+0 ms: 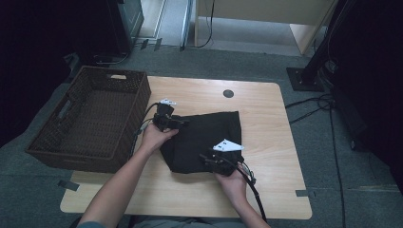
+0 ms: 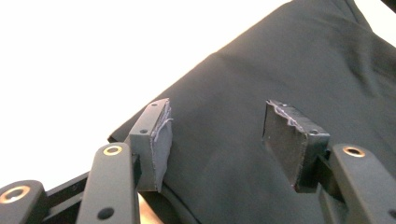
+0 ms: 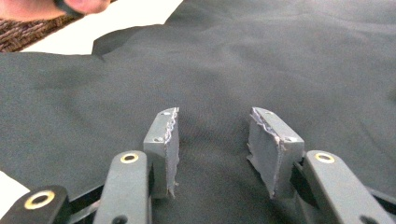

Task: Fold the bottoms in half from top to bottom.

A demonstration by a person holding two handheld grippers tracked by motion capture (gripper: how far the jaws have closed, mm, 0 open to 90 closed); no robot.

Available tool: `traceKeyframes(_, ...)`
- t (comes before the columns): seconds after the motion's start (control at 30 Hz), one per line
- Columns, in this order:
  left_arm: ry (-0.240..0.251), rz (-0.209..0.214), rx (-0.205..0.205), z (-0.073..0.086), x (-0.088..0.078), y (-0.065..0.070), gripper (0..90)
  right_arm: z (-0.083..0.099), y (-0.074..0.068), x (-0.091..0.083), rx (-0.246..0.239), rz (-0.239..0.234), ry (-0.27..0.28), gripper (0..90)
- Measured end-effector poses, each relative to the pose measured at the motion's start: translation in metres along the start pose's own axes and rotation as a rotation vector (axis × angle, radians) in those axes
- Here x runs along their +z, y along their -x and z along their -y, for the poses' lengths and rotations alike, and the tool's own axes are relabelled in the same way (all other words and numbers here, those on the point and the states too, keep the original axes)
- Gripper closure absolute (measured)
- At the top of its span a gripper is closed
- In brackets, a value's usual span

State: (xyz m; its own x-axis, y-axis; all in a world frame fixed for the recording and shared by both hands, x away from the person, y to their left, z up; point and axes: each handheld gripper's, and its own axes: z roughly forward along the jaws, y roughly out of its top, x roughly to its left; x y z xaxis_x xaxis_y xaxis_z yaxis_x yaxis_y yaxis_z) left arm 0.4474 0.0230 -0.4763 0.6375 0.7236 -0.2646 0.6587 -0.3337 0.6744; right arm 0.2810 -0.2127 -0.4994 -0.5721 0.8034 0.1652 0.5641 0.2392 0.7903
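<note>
A black cloth lies folded in the middle of the wooden table. My left gripper is at the cloth's left edge. In the left gripper view its jaws stand open just above the cloth, with nothing pinched between the grey pads. My right gripper is at the cloth's near edge, pointing over it. In the right gripper view its jaws stand open over the cloth, pads apart and free of fabric.
A dark wicker basket sits at the table's left side, hanging over the edge; its weave appears beside the other hand in the right gripper view. A round dark grommet is near the far edge. Cables and a stand base lie on the floor at the right.
</note>
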Motion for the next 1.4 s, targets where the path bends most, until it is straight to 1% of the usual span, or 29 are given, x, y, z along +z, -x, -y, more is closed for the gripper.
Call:
traceKeyframes(0.03,0.000,0.000,0.000,0.000,0.000,0.000,41.4,0.001,0.000,0.000,0.008,-0.004,0.002,53.0)
traceKeyframes(0.1,0.009,-0.010,-0.002,-0.006,0.003,-0.006,40.6,0.003,0.001,0.001,0.000,-0.005,0.007,53.1)
traceKeyframes(0.13,0.009,-0.010,-0.002,-0.006,0.003,-0.006,40.6,0.003,0.001,0.001,0.000,-0.005,0.007,53.1)
traceKeyframes(0.2,-0.006,-0.019,0.004,-0.012,0.011,-0.011,40.2,0.005,0.000,0.002,-0.004,-0.005,0.017,53.1)
traceKeyframes(0.3,0.013,-0.034,0.007,-0.013,0.017,-0.013,40.9,0.006,0.000,0.001,-0.013,-0.003,0.018,53.1)
traceKeyframes(0.33,0.033,-0.029,-0.005,-0.013,0.023,-0.014,41.0,0.006,0.000,0.001,-0.010,-0.005,0.022,53.1)
traceKeyframes(0.37,0.033,-0.029,-0.005,-0.013,0.023,-0.014,41.0,0.006,0.000,0.001,-0.010,-0.005,0.022,53.1)
traceKeyframes(0.4,0.037,-0.015,-0.028,-0.012,0.030,-0.015,41.0,0.007,0.001,0.002,-0.011,-0.009,0.026,53.1)
traceKeyframes(0.43,0.037,-0.015,-0.028,-0.012,0.030,-0.015,41.0,0.007,0.001,0.002,-0.011,-0.009,0.026,53.1)
traceKeyframes(0.5,0.019,-0.019,-0.038,-0.010,0.036,-0.015,41.2,0.008,0.001,0.002,-0.007,-0.012,0.032,53.1)
traceKeyframes(0.53,0.011,-0.036,-0.019,-0.010,0.039,-0.013,41.4,0.008,0.001,0.002,-0.017,-0.008,0.034,53.1)
traceKeyframes(0.57,0.011,-0.036,-0.019,-0.010,0.039,-0.013,41.7,0.008,0.001,0.002,-0.017,-0.008,0.034,53.1)
traceKeyframes(0.6,0.021,-0.017,-0.032,-0.013,0.039,-0.011,41.7,0.009,0.001,0.002,-0.018,-0.007,0.035,53.1)
traceKeyframes(0.63,0.009,-0.002,-0.041,-0.016,0.039,-0.010,41.8,0.009,0.001,0.002,-0.020,-0.007,0.035,53.1)
traceKeyframes(0.67,0.009,-0.002,-0.041,-0.016,0.039,-0.010,41.5,0.009,0.001,0.002,-0.018,-0.009,0.037,53.1)
traceKeyframes(0.7,-0.046,-0.011,0.009,-0.024,0.042,-0.006,41.7,0.009,0.001,0.002,-0.017,-0.008,0.038,53.1)
traceKeyframes(0.73,-0.062,-0.035,0.046,-0.027,0.042,-0.004,41.4,0.009,0.001,0.002,-0.020,-0.008,0.038,53.1)
traceKeyframes(0.77,-0.055,-0.041,0.070,-0.029,0.043,-0.003,40.0,0.010,0.001,0.002,-0.018,-0.007,0.040,53.1)
traceKeyframes(0.8,-0.044,-0.029,0.065,-0.030,0.043,-0.003,39.6,0.010,0.001,0.002,-0.020,-0.008,0.041,53.1)
traceKeyframes(0.83,-0.044,-0.029,0.065,-0.030,0.043,-0.003,38.7,0.010,0.001,0.002,-0.020,-0.008,0.041,53.1)
traceKeyframes(0.87,-0.037,0.006,0.034,-0.030,0.045,-0.006,38.6,0.010,0.001,0.002,-0.020,-0.007,0.044,53.1)
traceKeyframes(0.93,-0.041,0.009,0.036,-0.029,0.047,-0.006,38.3,0.010,0.001,0.002,-0.022,-0.007,0.045,53.1)
traceKeyframes(1.0,-0.077,0.004,0.043,-0.025,0.053,-0.008,37.9,0.010,0.001,0.002,-0.020,-0.009,0.046,53.1)
traceKeyframes(1.03,-0.077,0.004,0.043,-0.025,0.053,-0.008,37.3,0.010,0.001,0.002,-0.020,-0.009,0.046,53.1)
traceKeyframes(1.07,-0.092,0.009,0.050,-0.022,0.056,-0.009,36.6,0.010,0.001,0.002,-0.020,-0.009,0.046,53.1)
traceKeyframes(1.17,-0.083,0.013,0.050,-0.020,0.056,-0.009,36.5,0.010,0.001,0.002,-0.021,-0.010,0.046,53.1)
traceKeyframes(1.23,-0.082,0.021,0.065,-0.017,0.054,-0.007,36.4,0.010,0.001,0.002,-0.021,-0.011,0.045,53.1)
traceKeyframes(1.37,-0.079,0.039,0.075,-0.011,0.051,-0.004,36.4,0.011,0.000,0.002,-0.023,-0.006,0.047,53.1)
traceKeyframes(1.4,-0.078,0.033,0.104,-0.007,0.049,0.000,37.1,0.011,0.000,0.002,-0.027,-0.005,0.046,53.1)
